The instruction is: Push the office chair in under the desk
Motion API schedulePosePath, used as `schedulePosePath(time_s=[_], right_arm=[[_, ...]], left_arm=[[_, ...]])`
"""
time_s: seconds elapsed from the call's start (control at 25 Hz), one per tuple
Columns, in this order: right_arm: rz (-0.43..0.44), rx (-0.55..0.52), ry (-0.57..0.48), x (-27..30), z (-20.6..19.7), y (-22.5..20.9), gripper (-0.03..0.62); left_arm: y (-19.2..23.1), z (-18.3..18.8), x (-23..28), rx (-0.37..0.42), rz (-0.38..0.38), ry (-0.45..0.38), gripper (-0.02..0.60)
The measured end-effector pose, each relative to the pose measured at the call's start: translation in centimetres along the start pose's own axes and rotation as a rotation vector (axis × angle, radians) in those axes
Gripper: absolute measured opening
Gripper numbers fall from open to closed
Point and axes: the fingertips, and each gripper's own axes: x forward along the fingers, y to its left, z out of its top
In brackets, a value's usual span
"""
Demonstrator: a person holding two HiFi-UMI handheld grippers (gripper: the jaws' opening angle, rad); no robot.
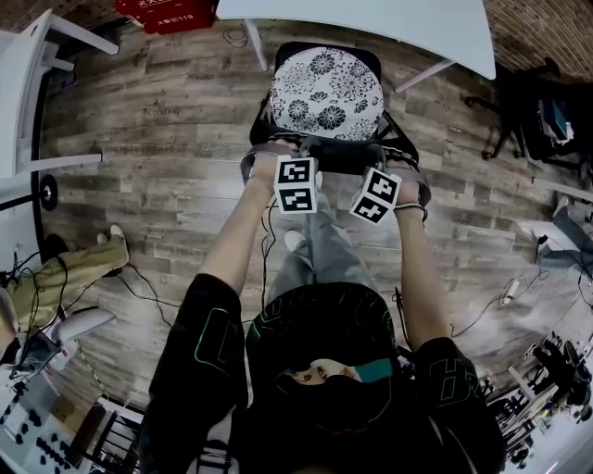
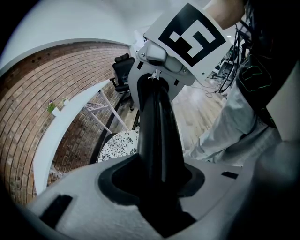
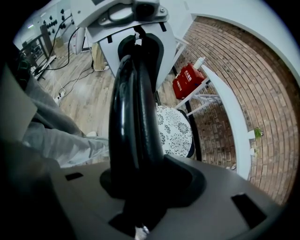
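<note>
Left gripper (image 1: 278, 159): you hold it at the left end of the backrest (image 1: 341, 154); its jaws are closed on the black top rim, which fills the gap between them in the left gripper view
Right gripper (image 1: 397, 168): you hold it at the right end of the same rim, and its jaws are likewise clamped on the black edge
Marker cubes: the two sit side by side on your side of the backrest, near each other but apart
Your arms: both reach forward, one to each gripper, forearms bare below short black sleeves
Office chair (image 1: 263, 118): it stands straight ahead of you, between you and the desk (image 1: 371, 23), with its backrest toward you
Seat cushion (image 1: 324, 88): white with a black flower pattern; its far edge lies just beside the desk's near edge, and the rest of the seat is out in the open on your side
Desk: a white top across the far side, with a slanting white leg on either side of the chair
Floor (image 1: 167, 148): grey wood planks
Red crate (image 1: 167, 14): on the floor at the far left, beside the desk's left end
Brick wall (image 3: 262, 70): behind the desk, seen in both gripper views
Second chair (image 1: 528, 111): black, at the far right, well apart from the one you hold
Cables (image 1: 139, 287): loose on the floor at the near left
</note>
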Motion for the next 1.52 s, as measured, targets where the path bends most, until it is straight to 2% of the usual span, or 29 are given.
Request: schedulePosePath(time_s=[1.52], right_arm=[[-0.029,0.018,-0.012,4.0,1.6,-12.3,0.130]], left_arm=[[13.2,-1.2,1.7,0.030,0.009,-0.016,0.161]])
